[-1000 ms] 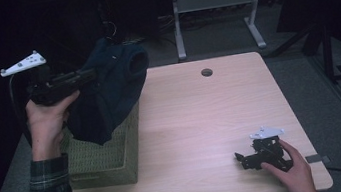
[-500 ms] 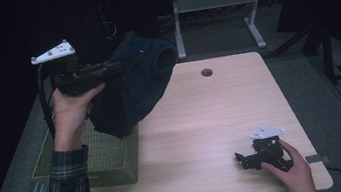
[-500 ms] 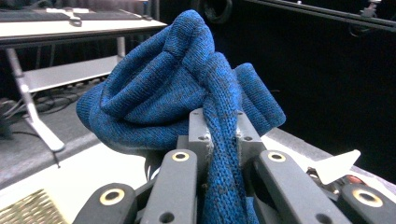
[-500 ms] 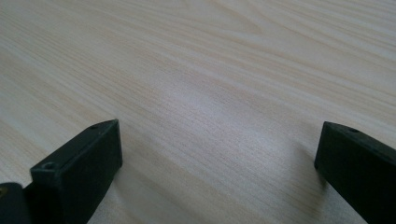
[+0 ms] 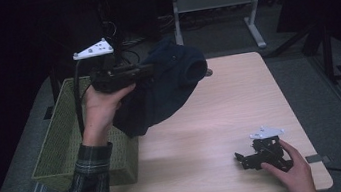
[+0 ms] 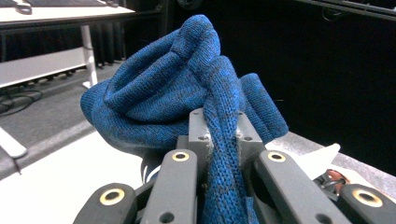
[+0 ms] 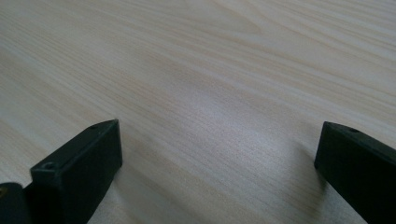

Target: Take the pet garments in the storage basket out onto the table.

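High view: the left tool (image 5: 147,70) holds a dark blue knitted garment (image 5: 168,94) aloft between the green woven basket (image 5: 59,147) and the light wooden worktop (image 5: 214,135). The right tool (image 5: 244,159) rests at the near right.
Left gripper view: the jaws are clamped on a fold of the garment (image 6: 187,93).
Right gripper view: the jaws stand wide over bare worktop (image 7: 224,84).

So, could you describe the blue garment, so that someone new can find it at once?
Start at the wooden table and go to the green basket at its left edge. Above the basket's far corner, the left gripper pinches a dark blue knitted garment hanging bunched in the air, the one soft thing here.
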Available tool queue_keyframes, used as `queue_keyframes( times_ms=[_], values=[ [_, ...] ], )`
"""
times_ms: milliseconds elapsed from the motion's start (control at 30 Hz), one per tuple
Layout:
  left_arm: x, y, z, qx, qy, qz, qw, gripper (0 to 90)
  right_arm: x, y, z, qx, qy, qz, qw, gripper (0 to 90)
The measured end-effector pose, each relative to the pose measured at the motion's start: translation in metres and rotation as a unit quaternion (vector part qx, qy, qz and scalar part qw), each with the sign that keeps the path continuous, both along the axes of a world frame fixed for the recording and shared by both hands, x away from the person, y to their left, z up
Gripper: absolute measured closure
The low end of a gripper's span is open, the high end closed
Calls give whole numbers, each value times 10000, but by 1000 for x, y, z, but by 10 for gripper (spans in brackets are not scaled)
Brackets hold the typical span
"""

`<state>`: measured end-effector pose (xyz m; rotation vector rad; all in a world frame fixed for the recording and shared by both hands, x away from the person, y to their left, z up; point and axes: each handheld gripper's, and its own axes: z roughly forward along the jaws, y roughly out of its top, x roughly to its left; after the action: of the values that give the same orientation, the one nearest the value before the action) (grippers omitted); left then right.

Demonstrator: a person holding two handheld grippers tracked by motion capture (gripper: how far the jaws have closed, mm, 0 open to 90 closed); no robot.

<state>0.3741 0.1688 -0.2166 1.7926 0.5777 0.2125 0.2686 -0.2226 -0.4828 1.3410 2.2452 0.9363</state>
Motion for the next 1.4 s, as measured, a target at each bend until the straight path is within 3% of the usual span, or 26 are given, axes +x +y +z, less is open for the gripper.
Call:
queue_keyframes(
  times_ms=[333,733,1100,1400],
  values=[
    [6,-41,-14,107,139,-319,9993,813,0,0,0,-3,-4,0,10000,5],
    [17,-72,-36,105,206,-444,9987,813,0,0,0,-1,-15,3,10000,5],
    [33,-105,-68,379,276,-623,9970,812,0,0,0,-7,-15,-3,10000,5],
    [47,-130,-102,548,469,-720,9948,811,0,0,0,0,-13,-1,10000,5]
  ],
)
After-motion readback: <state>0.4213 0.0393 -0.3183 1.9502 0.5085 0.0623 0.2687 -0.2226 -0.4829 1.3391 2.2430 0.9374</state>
